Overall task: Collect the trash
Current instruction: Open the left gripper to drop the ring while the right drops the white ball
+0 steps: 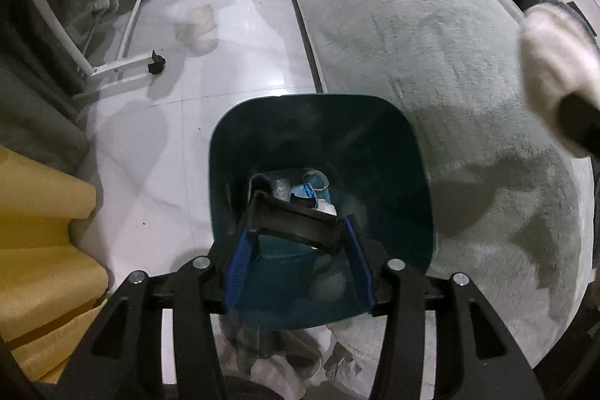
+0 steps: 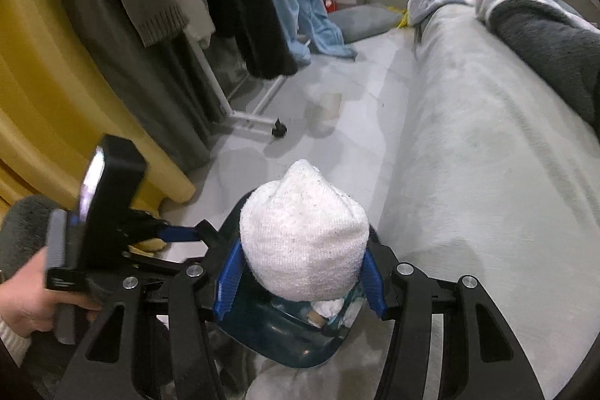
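I look down into a dark teal trash bin (image 1: 393, 156) standing on the floor against the grey sofa. Plastic wrappers and white and blue scraps (image 1: 311, 190) lie at its bottom. My left gripper (image 1: 296, 231) hangs over the bin's mouth. A curved black piece (image 1: 296, 222) spans between its blue pads, touching both. My right gripper (image 2: 302, 253) is shut on a white knitted sock (image 2: 303, 235), held just above the bin (image 2: 281, 340). The same sock (image 1: 555, 70) shows at the right edge of the left wrist view.
A grey plush sofa (image 1: 431, 44) fills the right side. The white tiled floor (image 1: 232, 137) carries a crumpled pale scrap (image 1: 200, 25) and a clothes rack's white foot with a black caster (image 1: 155, 64). Yellow fabric (image 1: 37, 250) lies left. A hand (image 2: 26, 302) grips the left tool.
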Tool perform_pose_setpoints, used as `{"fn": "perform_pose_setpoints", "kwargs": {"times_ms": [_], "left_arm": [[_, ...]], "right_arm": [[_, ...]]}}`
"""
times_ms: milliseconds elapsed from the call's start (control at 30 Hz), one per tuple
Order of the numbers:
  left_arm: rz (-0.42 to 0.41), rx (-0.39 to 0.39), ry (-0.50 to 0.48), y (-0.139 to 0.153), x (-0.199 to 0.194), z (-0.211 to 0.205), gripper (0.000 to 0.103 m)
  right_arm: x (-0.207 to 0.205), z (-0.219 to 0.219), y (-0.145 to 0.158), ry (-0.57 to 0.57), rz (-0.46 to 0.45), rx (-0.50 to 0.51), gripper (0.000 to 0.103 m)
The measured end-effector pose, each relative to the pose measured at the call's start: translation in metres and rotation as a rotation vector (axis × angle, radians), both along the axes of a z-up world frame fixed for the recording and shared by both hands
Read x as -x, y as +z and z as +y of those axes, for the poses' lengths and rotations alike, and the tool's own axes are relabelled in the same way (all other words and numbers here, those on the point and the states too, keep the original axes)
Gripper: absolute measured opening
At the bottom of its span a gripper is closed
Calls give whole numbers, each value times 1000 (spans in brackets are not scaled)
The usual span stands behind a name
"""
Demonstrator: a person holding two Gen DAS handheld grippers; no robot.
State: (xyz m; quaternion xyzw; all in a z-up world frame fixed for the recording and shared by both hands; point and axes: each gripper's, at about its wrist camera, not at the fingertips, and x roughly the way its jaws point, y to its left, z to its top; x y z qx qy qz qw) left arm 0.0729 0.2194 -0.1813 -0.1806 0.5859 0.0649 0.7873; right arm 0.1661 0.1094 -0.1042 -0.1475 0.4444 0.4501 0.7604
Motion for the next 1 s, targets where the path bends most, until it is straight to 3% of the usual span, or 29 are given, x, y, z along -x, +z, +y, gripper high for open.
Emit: {"fn": "perform_pose_setpoints", "kwargs": {"times_ms": [200, 267, 633, 867, 1000], "left_arm": [[-21, -1, 4, 7, 9, 12, 59], [-42, -2, 7, 12, 11, 16, 67], [-241, -29, 56, 60, 20, 35, 80], [-358, -92, 81, 90, 24, 38, 90], [-442, -100, 83, 106, 25, 35, 92]], "right_arm": [[-4, 20, -22, 9, 18, 55, 56], [-5, 24, -28, 10, 22, 72, 56], [3, 44, -64, 23, 49, 169, 57], [12, 52, -86, 43, 65, 229, 57], [14, 53, -86, 49, 60, 250, 69]]}}
